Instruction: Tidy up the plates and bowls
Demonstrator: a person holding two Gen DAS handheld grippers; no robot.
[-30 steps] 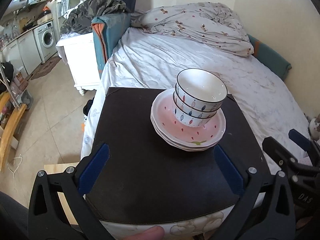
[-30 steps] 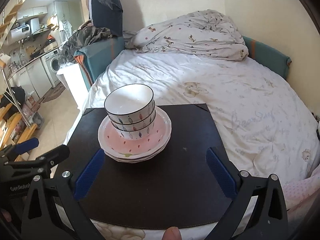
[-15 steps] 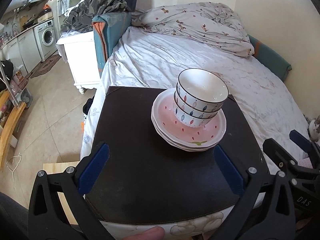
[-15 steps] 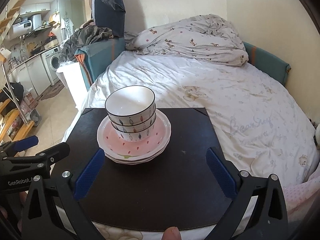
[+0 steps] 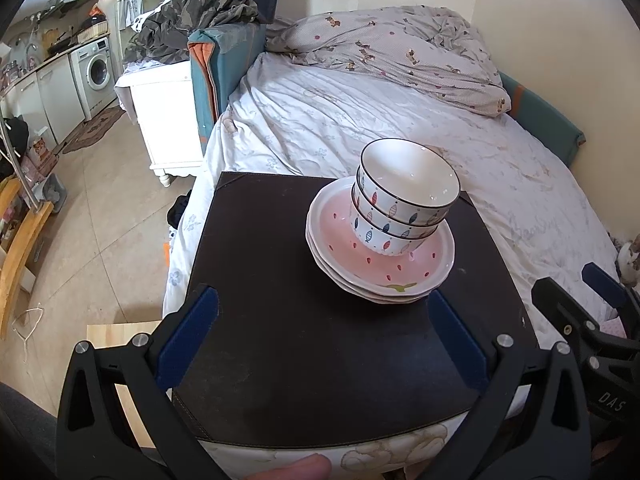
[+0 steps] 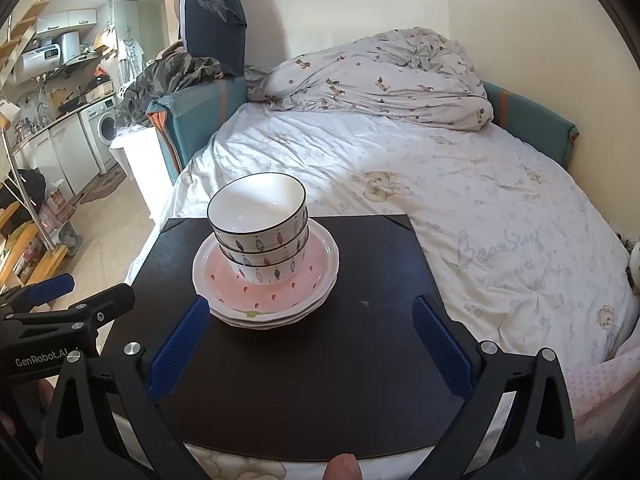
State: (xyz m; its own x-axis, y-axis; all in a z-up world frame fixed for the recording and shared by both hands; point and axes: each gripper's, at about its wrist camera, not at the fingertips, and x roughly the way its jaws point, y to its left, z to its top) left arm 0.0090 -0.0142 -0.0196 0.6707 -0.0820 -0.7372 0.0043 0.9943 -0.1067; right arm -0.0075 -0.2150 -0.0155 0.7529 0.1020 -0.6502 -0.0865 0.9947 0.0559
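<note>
A black mat (image 5: 320,340) lies on the near end of a bed (image 6: 460,200), and just above its near edge the left gripper (image 5: 320,336) and right gripper (image 6: 308,344) hover side by side, both spread wide and empty. Beyond them, mid-mat, three bowls (image 6: 260,232) sit nested on stacked pink plates (image 6: 272,300). The stacking looks finished or not yet undone; any next move calls for reaching forward to a rim.

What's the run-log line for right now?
left gripper: open, empty | right gripper: open, empty | bowls: nested on plates | black mat
</note>
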